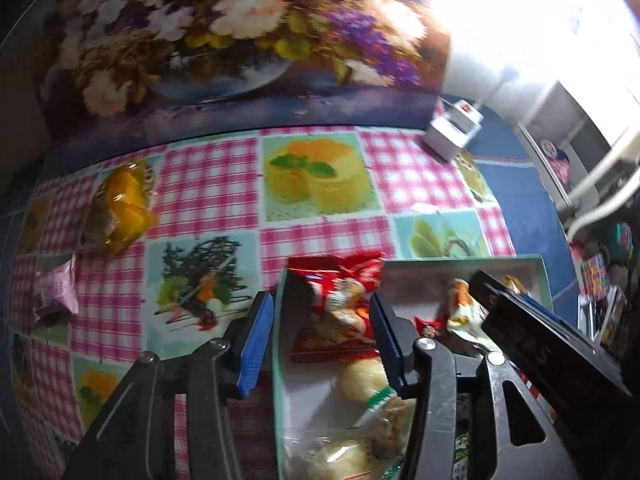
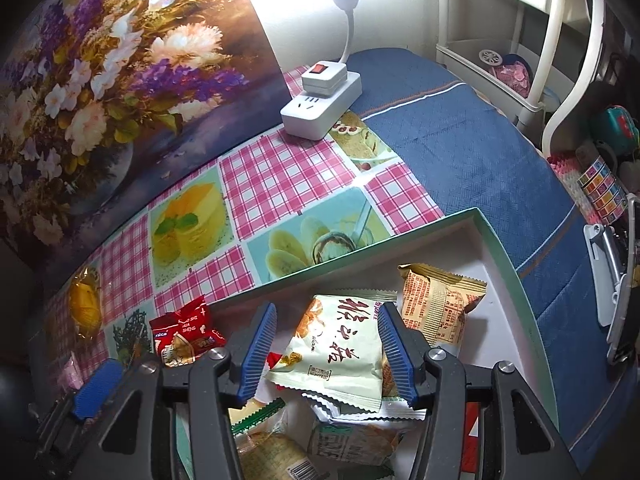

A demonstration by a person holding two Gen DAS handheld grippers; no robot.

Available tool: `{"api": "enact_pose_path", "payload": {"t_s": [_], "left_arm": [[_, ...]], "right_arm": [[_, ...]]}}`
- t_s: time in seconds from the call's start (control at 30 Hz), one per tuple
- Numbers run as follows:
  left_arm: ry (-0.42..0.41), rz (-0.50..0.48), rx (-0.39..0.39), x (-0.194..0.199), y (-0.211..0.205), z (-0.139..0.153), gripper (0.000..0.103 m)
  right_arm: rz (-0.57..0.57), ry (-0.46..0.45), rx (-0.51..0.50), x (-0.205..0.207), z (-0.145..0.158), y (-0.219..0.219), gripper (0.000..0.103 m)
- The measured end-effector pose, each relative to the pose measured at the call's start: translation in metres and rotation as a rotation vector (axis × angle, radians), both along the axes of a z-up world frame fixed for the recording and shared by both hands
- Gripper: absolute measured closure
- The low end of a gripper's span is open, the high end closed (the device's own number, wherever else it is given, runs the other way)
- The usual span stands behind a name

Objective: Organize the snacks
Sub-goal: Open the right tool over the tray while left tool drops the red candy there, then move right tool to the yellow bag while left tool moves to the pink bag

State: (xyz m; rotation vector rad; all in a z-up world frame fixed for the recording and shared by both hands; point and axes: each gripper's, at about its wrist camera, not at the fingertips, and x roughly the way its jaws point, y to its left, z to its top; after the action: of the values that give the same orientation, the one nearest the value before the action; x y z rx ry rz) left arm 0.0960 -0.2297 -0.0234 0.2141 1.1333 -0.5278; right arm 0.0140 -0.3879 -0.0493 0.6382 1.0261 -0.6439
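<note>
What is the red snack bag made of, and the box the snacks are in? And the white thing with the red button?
Red snack bag: looks like thin shiny plastic film, since it crinkles and glints. Box: probably cardboard, matte, with thin straight walls, white inside and green outside. Power strip: seems hard smooth plastic, with rounded moulded corners and a slight sheen.
</note>
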Motion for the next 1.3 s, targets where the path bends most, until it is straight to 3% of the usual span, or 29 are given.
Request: {"api": "enact_pose_path", "payload": {"t_s": [0.13, 0.23, 0.3, 0.53, 0.6, 1.07, 1.3], "left_arm": [[0.013, 0.087, -0.004, 0.014, 0.018, -0.002, 0.031], [0.023, 0.173, 0.006, 0.025, 0.034, -0.006, 0.022], [0.034, 0.218, 0.008, 0.031, 0.044, -0.01, 0.022], [0.054, 0.39, 0.03, 0.054, 0.088, -0.022, 0.016], [0.048, 0.42, 0.044, 0.059, 0.098, -0.024, 0.016], [0.009, 0.644, 0.119, 0.086, 0.188, -0.027, 0.011], [0.002, 0.684, 0.116, 0.092, 0.21, -0.025, 0.011]], "right_arm": [[0.01, 0.004, 0.002, 0.002, -0.002, 0.001, 0.039], [0.033, 0.013, 0.005, 0.006, -0.004, 0.004, 0.024], [0.05, 0.018, -0.003, 0.009, -0.005, 0.008, 0.018], [0.123, 0.015, -0.055, 0.024, 0.003, 0.031, 0.014], [0.151, 0.007, -0.063, 0.029, 0.006, 0.04, 0.0], [0.253, -0.067, -0.113, 0.051, 0.03, 0.084, 0.0], [0.368, -0.064, -0.106, 0.071, 0.027, 0.12, 0.0]]}}
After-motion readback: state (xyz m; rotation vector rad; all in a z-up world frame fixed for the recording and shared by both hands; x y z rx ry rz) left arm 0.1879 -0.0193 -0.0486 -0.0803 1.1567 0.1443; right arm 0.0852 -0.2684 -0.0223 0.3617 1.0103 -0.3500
